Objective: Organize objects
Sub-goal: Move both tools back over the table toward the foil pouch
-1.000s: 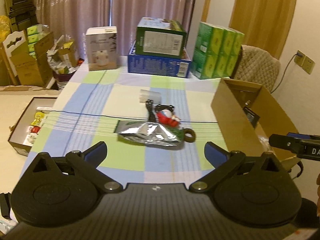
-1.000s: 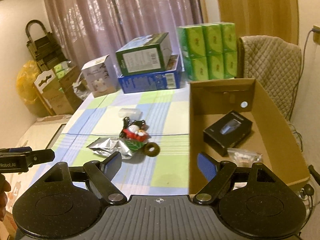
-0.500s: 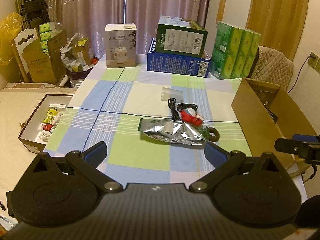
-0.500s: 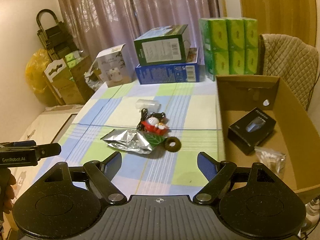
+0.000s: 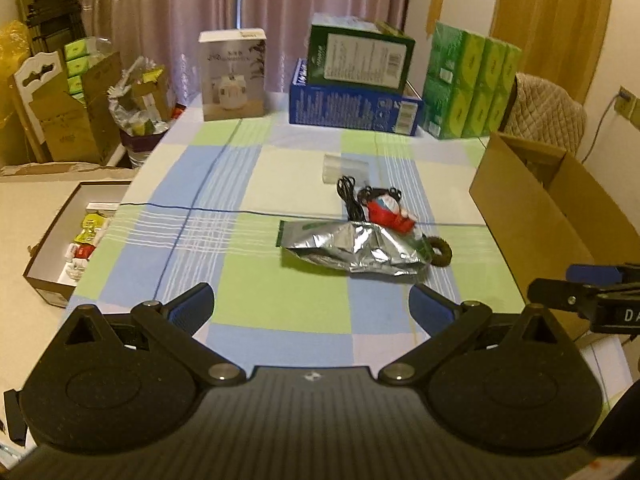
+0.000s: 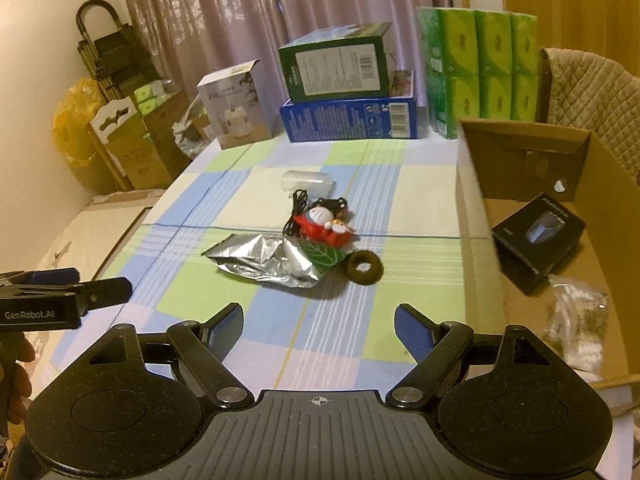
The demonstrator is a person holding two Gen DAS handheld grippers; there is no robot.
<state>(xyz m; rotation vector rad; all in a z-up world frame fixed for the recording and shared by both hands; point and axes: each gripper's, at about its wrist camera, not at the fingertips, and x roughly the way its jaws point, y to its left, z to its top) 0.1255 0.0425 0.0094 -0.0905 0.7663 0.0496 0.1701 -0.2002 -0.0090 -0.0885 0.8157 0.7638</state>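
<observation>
A crumpled silver foil pouch point(image 5: 352, 249) point(image 6: 266, 260) lies mid-table on the checked cloth. Behind it sit a red and white toy figure point(image 5: 387, 213) point(image 6: 323, 224), a black cable point(image 5: 348, 196) point(image 6: 297, 210) and a clear plastic case point(image 5: 346, 167) point(image 6: 307, 181). A dark ring point(image 5: 440, 254) point(image 6: 363, 267) rests right of the pouch. An open cardboard box point(image 5: 532, 216) point(image 6: 476, 216) stands at the table's right, holding a black product box point(image 6: 538, 236) and a clear bag point(image 6: 576, 316). My left gripper point(image 5: 311, 306) and right gripper point(image 6: 318, 318) both hover open and empty near the front edge.
At the table's back stand a white carton point(image 5: 233, 74), a green box on a blue box point(image 5: 356, 76) and green tissue packs point(image 5: 470, 80). A chair point(image 5: 548, 114) is behind the cardboard box. A shallow box of sachets point(image 5: 76, 236) sits on the floor to the left.
Both views have shifted slightly, and the table items sit nearer in frame. The objects themselves have not moved and both grippers stay open.
</observation>
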